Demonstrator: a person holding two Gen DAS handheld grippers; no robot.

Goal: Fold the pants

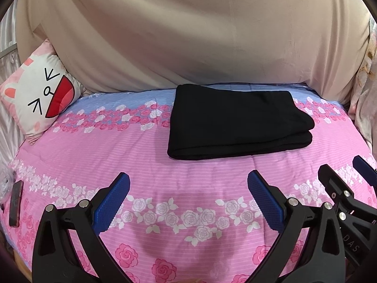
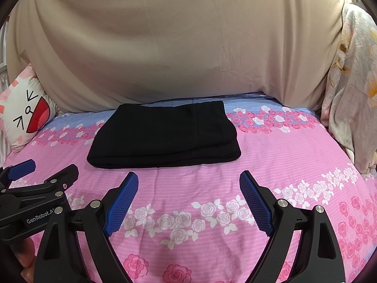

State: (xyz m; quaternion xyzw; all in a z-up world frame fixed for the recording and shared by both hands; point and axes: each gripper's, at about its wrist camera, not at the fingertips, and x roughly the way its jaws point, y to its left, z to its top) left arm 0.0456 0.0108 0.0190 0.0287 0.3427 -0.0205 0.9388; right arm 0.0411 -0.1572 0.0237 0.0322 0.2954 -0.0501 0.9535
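The black pants (image 1: 238, 122) lie folded into a compact rectangle on the pink floral bedspread (image 1: 141, 155), toward the far side of the bed. In the right wrist view the same black pants (image 2: 165, 136) sit just ahead. My left gripper (image 1: 188, 181) is open over the spread, short of the pants, with nothing between its blue pads (image 1: 115, 198). My right gripper (image 2: 188, 181) is open too, apart from the near edge of the pants, empty. Each gripper shows at the edge of the other's view: the right gripper (image 1: 344, 176) and the left gripper (image 2: 51, 167).
A beige cloth (image 1: 188, 35) hangs behind the bed. A white cat-face pillow (image 1: 40, 94) leans at the far left. A floral blanket (image 2: 353, 82) is bunched at the right. A dark phone-like slab (image 1: 16, 202) lies near the left edge of the bed.
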